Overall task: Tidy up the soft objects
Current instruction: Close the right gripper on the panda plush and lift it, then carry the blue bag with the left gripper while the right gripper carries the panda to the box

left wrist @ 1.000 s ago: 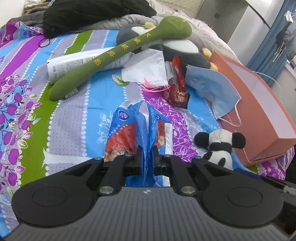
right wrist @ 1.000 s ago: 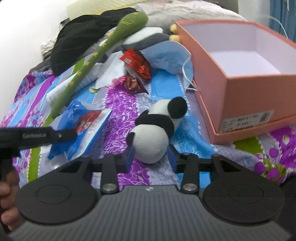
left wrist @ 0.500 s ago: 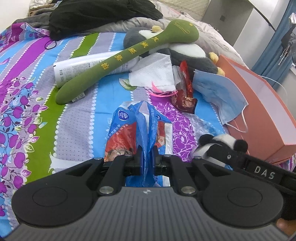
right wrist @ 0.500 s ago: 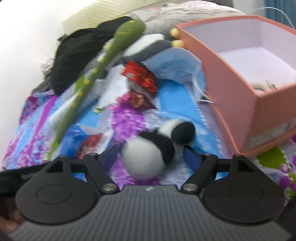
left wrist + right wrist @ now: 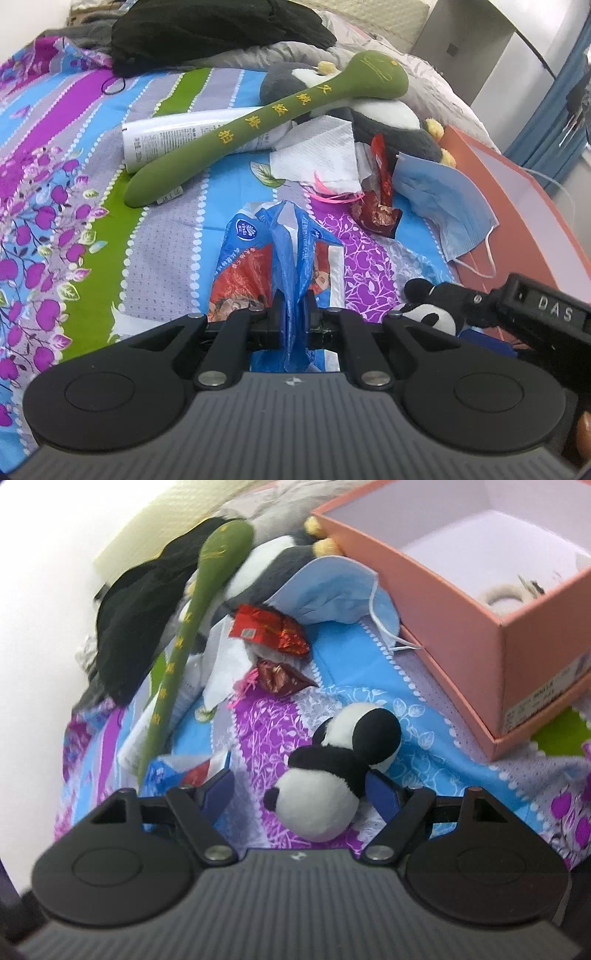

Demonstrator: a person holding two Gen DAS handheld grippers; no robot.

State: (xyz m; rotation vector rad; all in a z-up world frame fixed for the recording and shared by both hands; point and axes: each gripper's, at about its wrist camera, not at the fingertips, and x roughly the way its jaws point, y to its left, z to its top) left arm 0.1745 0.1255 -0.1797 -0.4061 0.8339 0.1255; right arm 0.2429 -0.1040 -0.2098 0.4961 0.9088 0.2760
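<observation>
Left tongs [image 5: 293, 314]: pinched tight on a fold of the blue bag [image 5: 273, 254], which lies on the bedsheet [image 5: 74, 206] just ahead.
Right tongs [image 5: 303, 794]: jaws wide apart, the panda [image 5: 332, 775] between them; the right pad looks to touch its flank, the left pad stands clear. Not gripped.
Panda: lying on the sheet, near and left of the pink box [image 5: 461, 620].
Box: open on top, at the right edge of the bed; some small items lie inside, too blurred to name.
Step in hand: judged to be lining up on the panda before a grasp, while the left side keeps the bag.
Next move: likely close squarely on the panda's body, lift, and carry it right over the box wall. The plush will squash, so the pads should close on its widest part.
Around: green plush stick [image 5: 258, 125] over a white tube [image 5: 177, 136], penguin plush [image 5: 384, 118], tissue [image 5: 321, 155], red wrapper [image 5: 380, 199], face mask [image 5: 443, 199], black cloth [image 5: 214, 33] at the far end.
In the way: nothing lies between panda and box; the mask's ear loop trails by the box's near left corner.
</observation>
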